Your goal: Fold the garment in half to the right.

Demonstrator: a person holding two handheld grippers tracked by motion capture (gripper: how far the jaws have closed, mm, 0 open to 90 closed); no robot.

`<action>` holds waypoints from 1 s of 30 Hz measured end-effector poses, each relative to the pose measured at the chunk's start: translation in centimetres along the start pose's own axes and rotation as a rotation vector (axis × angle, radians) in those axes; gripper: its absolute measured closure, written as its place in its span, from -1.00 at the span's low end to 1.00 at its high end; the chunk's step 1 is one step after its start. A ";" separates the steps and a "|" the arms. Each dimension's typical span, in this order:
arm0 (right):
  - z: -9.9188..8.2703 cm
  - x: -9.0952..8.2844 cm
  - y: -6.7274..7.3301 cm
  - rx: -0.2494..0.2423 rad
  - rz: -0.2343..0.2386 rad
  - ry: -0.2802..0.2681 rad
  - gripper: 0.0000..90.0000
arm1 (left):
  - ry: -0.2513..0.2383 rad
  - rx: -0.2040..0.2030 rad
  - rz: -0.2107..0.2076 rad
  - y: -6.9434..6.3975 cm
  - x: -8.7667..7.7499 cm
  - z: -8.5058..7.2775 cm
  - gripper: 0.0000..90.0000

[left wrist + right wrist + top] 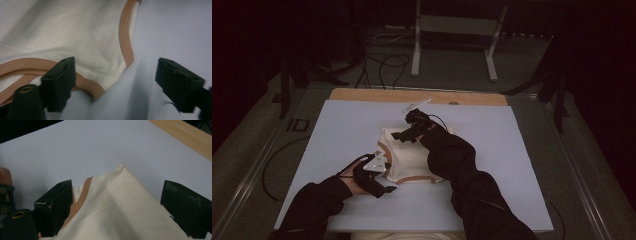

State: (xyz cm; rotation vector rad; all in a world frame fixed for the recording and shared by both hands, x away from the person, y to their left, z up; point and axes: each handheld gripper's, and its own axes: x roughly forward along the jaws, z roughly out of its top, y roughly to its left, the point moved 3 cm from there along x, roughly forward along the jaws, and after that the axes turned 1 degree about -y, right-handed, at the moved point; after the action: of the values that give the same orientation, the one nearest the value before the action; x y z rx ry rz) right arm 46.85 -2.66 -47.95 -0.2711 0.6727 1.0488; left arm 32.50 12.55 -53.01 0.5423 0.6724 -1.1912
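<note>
A cream garment (409,160) with tan trim lies crumpled in the middle of the pale blue board (512,165). My left gripper (384,184) is at its near left corner. In the left gripper view the jaws (115,75) stand open, the trimmed corner of the garment (75,32) lying between them with one jaw over the tan band. My right gripper (404,134) reaches over the cloth to its far corner. In the right gripper view it (116,202) is open, a folded point of the garment (125,190) sitting between the two black jaws without being pinched.
The board has a bare wooden strip (362,95) along its far edge, which also runs across the right gripper view (185,137). Black cables (382,65) and a metal stand (452,45) sit on the floor beyond. Another cable (269,165) loops left of the board.
</note>
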 end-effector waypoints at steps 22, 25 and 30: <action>0.0 1.1 0.1 -0.007 0.013 0.016 -0.76 | 0.005 0.004 0.036 0.9 1.4 0.2 0.84; 0.1 1.5 0.0 -0.002 0.016 0.014 -0.76 | -0.008 -0.011 0.027 1.0 1.2 0.2 0.89; 0.4 2.3 0.2 0.007 0.021 0.021 -0.76 | -0.015 -0.009 0.038 1.0 0.9 0.4 0.91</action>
State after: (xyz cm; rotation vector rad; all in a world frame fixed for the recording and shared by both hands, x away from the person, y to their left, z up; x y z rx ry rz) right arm 47.56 -0.72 -49.08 -0.2698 0.6991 1.0649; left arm 33.72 11.95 -53.36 0.5360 0.6517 -1.1557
